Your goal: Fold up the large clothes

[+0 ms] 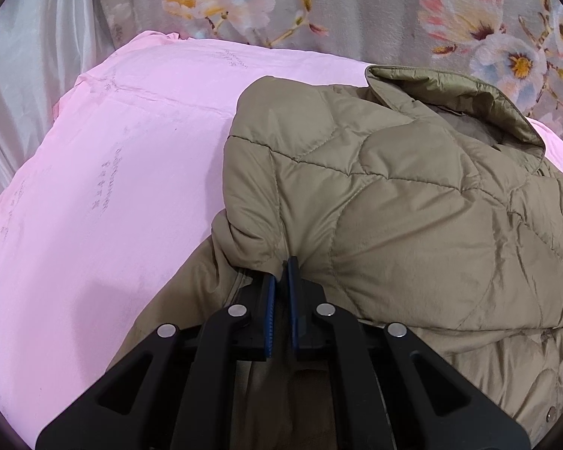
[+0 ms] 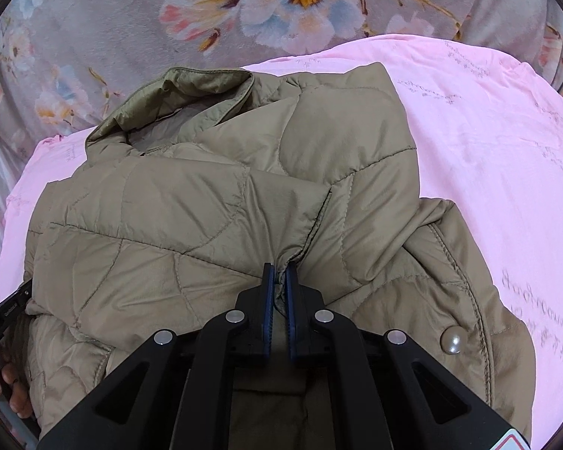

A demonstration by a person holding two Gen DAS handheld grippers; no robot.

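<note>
A tan quilted jacket (image 1: 394, 195) lies on a pink quilt (image 1: 112, 187), its collar (image 1: 465, 93) at the far side. My left gripper (image 1: 281, 273) is shut on a pinch of the jacket's fabric at its left side. In the right wrist view the same jacket (image 2: 206, 206) shows with its collar (image 2: 176, 93) far left and a pearl snap button (image 2: 451, 339) near right. My right gripper (image 2: 278, 275) is shut on a fold of the jacket. The left gripper's body and the hand that holds it show at the left edge of the right wrist view (image 2: 3, 315).
The pink quilt (image 2: 506, 168) lies on a grey flowered blanket (image 1: 356, 11), which also shows in the right wrist view (image 2: 131, 18). Pale satin cloth (image 1: 30, 75) hangs at the far left.
</note>
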